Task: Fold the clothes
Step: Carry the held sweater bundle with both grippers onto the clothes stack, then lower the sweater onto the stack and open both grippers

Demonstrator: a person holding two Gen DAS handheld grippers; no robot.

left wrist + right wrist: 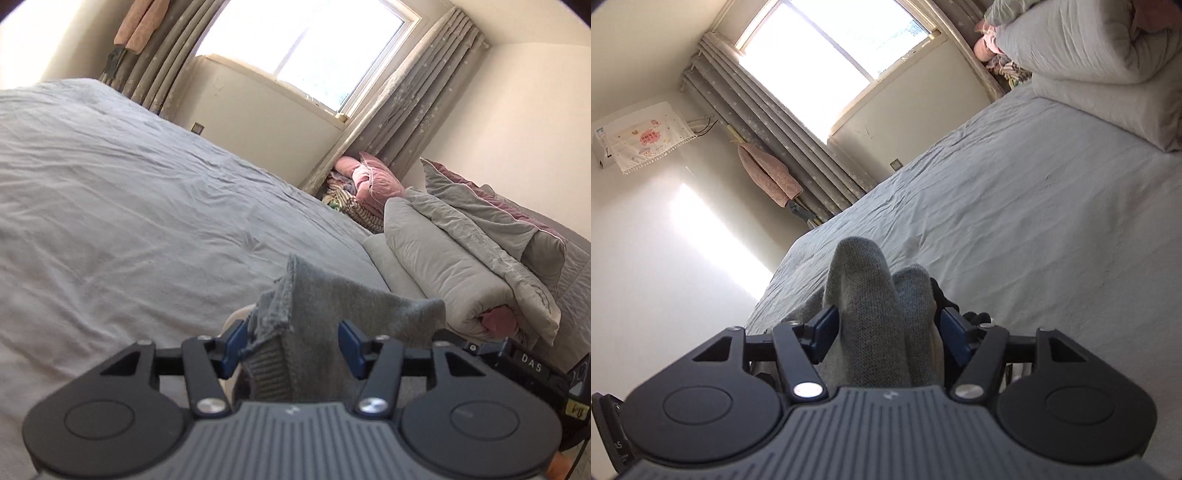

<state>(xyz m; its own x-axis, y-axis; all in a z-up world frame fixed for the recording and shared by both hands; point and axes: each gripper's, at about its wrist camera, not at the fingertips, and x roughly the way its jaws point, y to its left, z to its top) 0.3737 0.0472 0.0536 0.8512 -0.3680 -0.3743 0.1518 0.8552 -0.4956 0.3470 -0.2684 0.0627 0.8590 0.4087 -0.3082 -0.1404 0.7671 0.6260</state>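
Observation:
A grey knitted garment (314, 295) stands bunched between the blue pads (236, 345) of my left gripper (295, 339), its ribbed hem and frayed edge toward the left pad. The jaws stand apart and the cloth fills the gap loosely. In the right wrist view two rounded folds of the same grey knit (857, 266) rise between the pads (825, 328) of my right gripper (886, 325). Its jaws are also apart, with a thin pale gap at the right pad. Both grippers hover low over the grey bed sheet (129, 184).
The bed sheet (1034, 221) spreads wide and wrinkled. A rolled grey duvet (443, 266) and pillows (498, 218) lie at the bed's head, pink bedding (373, 177) behind them. Curtains (768, 122) flank a bright window (827, 55). An air conditioner (639, 136) hangs on the wall.

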